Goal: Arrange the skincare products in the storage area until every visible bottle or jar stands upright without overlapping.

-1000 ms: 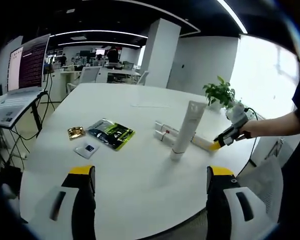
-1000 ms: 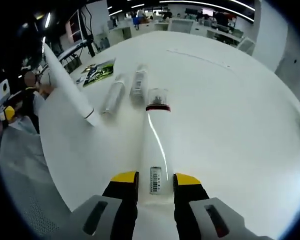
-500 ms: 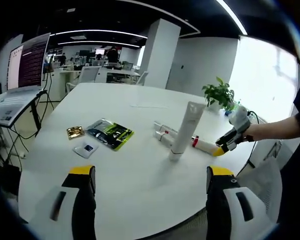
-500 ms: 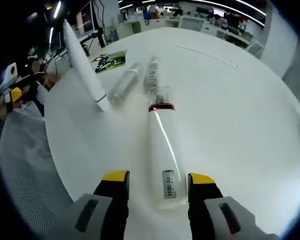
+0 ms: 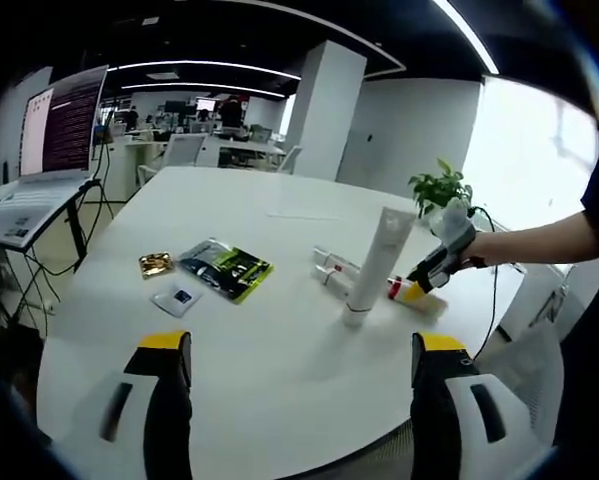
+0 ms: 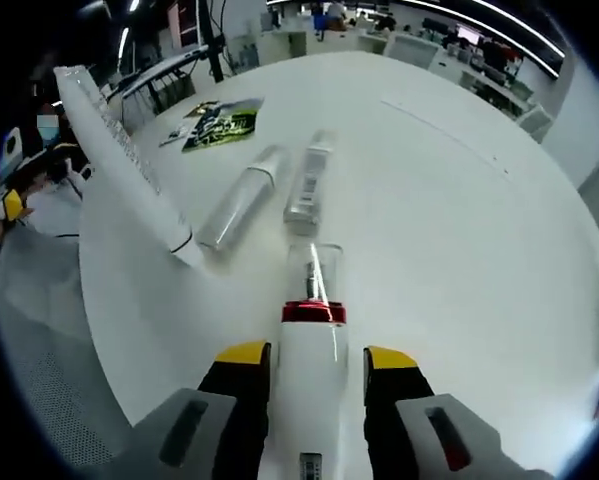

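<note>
— Where do the skincare things sit?

— All on the round white table. A tall white tube stands upright on its cap near the far right edge in the left gripper view. In the right gripper view the same tube leans across the upper left.

— And the lying ones?

— Two slim bottles lie side by side on the table beyond the tube: a frosted bottle and a clear bottle to its right. In the left gripper view they show as a pale pair just behind the tube.

— What is the right gripper doing?

— Its yellow-tipped jaws sit on either side of a white pump bottle with a red ring and a clear cap; they look closed against its body. The bottle points forward, lying low over the table. The left gripper view shows that gripper held by a person's hand, with the red ring at its tip, just right of the tube.

— And the left gripper?

— Its jaws stand wide apart, holding nothing, well short of the products.

— Anything else there?

— A green packet, a gold sachet and a small white sachet lie left of the bottles. A potted plant stands at the far edge.
</note>
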